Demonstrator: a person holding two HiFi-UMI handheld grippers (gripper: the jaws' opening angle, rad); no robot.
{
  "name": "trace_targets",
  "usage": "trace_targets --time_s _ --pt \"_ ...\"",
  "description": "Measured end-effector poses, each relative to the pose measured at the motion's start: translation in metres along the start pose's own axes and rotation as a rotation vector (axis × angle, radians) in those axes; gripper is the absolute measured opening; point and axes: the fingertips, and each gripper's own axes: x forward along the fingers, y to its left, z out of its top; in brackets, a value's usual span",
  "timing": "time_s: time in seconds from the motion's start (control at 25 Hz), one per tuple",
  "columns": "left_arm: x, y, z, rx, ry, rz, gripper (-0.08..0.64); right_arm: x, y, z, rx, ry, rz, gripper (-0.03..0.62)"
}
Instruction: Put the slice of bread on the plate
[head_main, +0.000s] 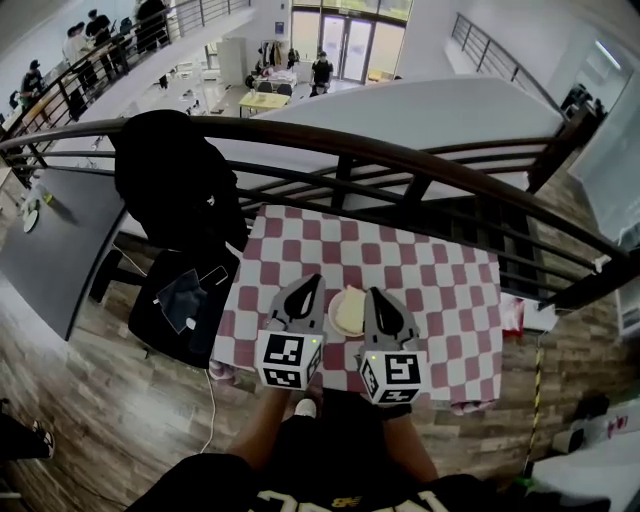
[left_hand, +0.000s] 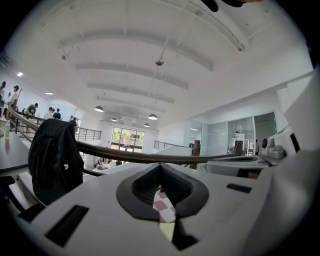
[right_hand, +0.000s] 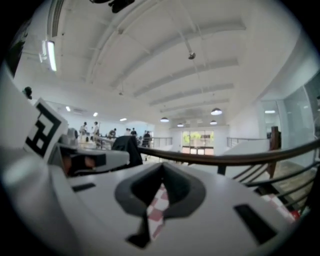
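Note:
A table with a red and white checked cloth (head_main: 440, 300) stands below me against a railing. On its near part sits a pale plate (head_main: 337, 322) with a tan slice of bread (head_main: 350, 310) on it. My left gripper (head_main: 312, 281) hovers just left of the plate, my right gripper (head_main: 376, 294) just right of it. Both are held well above the cloth, with their jaws drawn to a point and nothing between them. In the left gripper view the left gripper (left_hand: 160, 169) points level at the hall; a strip of cloth (left_hand: 164, 204) shows under its jaws. The right gripper (right_hand: 162, 169) shows the same in its view.
A dark curved railing (head_main: 400, 158) runs behind the table. A black jacket (head_main: 178, 180) hangs left of it, over a black seat (head_main: 185, 300) with a tablet. A dark table (head_main: 50, 245) lies at far left. Something pink (head_main: 511, 315) hangs at the cloth's right edge.

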Motion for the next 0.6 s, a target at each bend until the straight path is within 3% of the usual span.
trace_targets --time_s 0.24,0.6 --pt "-0.006 -0.011 0.026 0.048 -0.038 -0.032 0.018 -0.012 0.003 0.034 0.027 -0.079 -0.018 0.015" --pt "-0.01 -0.02 0.032 0.083 -0.048 -0.067 0.018 -0.015 0.004 0.039 0.02 -0.078 -0.055 0.015"
